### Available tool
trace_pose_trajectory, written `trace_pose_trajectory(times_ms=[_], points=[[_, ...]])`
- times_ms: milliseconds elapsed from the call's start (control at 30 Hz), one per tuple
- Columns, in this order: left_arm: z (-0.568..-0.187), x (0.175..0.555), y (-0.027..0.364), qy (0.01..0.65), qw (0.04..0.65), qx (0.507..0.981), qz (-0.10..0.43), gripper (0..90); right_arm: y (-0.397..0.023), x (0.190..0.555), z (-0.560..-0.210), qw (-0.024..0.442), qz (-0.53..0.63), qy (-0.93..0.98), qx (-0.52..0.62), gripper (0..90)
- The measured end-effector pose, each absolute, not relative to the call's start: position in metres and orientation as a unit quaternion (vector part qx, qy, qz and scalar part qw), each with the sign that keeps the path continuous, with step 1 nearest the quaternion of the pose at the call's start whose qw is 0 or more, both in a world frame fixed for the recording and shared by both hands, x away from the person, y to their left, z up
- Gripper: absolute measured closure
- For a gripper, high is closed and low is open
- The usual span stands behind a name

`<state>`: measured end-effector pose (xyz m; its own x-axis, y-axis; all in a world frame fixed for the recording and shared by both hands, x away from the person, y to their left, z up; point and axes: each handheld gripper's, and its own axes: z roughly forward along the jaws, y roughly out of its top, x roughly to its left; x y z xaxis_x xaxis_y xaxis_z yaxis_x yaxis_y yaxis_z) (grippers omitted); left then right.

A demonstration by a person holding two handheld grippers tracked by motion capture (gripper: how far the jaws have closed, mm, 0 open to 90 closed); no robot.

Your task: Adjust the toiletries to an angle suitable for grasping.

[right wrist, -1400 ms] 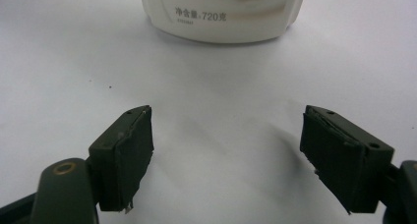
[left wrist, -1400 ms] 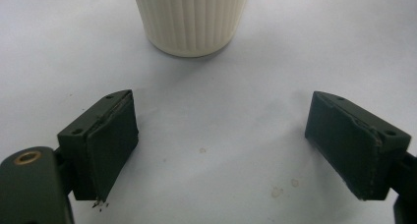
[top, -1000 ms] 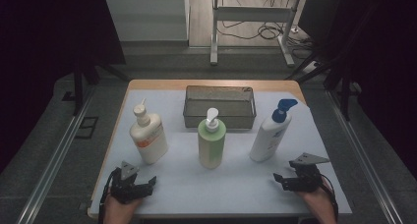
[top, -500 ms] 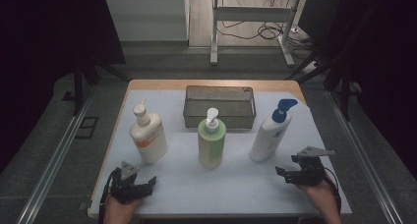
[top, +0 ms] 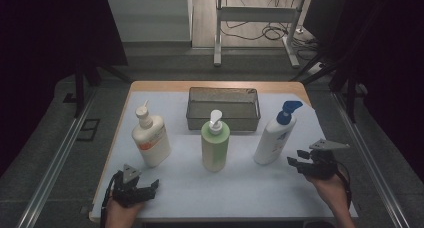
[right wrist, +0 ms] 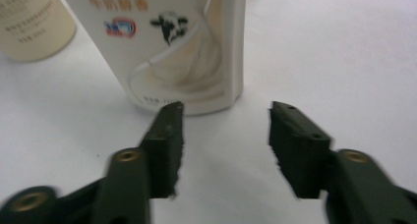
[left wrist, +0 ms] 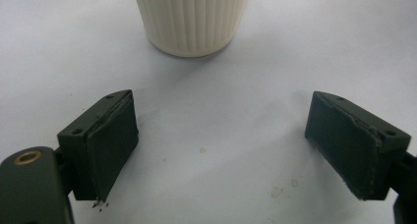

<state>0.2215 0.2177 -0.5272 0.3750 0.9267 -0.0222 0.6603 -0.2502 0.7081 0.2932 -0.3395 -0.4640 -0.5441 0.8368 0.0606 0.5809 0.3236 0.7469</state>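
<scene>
Three pump bottles stand in a row on the white table: a cream bottle (top: 150, 138) at the left, a green one (top: 215, 144) in the middle, and a white bottle with a blue pump (top: 274, 135) at the right. My left gripper (top: 150, 185) rests low at the front left, open, its jaws wide apart with the ribbed base of the cream bottle (left wrist: 192, 17) ahead. My right gripper (top: 295, 163) hovers just right of the blue-pump bottle (right wrist: 182, 47); its jaws have just been closing, stand part-way open, and hold nothing.
A grey wire-mesh basket (top: 223, 108) sits behind the green bottle near the table's far edge. Bare white tabletop (top: 240, 188) lies between the two grippers. Dark floor and metal rails flank the table.
My right gripper has risen a little and drawn closer to the blue-pump bottle. The left gripper and the bottles are where they were.
</scene>
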Motion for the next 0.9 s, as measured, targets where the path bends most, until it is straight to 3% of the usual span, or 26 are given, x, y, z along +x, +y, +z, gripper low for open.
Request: trace_pose_trajectory(times_ms=[233,267,400,500,900], points=[[-0.527,0.221,0.218,0.519,0.323,0.764,0.206,12.3,-0.343,0.303,-0.461,0.164,0.386,0.788,0.451,68.3],[-0.527,0.221,0.218,0.519,0.323,0.764,0.206,12.3,-0.344,0.307,-0.461,0.165,0.385,0.789,0.449,75.0],[-0.527,0.221,0.218,0.519,0.323,0.764,0.206,12.3,-0.343,0.316,-0.461,0.17,0.385,0.788,0.45,85.7],[-0.527,0.222,0.218,0.519,0.323,0.764,0.206,12.3,-0.342,0.325,-0.461,0.172,0.387,0.785,0.452,89.4],[-0.527,0.221,0.218,0.519,0.324,0.764,0.206,12.3,-0.34,0.356,-0.46,0.156,0.405,0.77,0.467,89.4]])
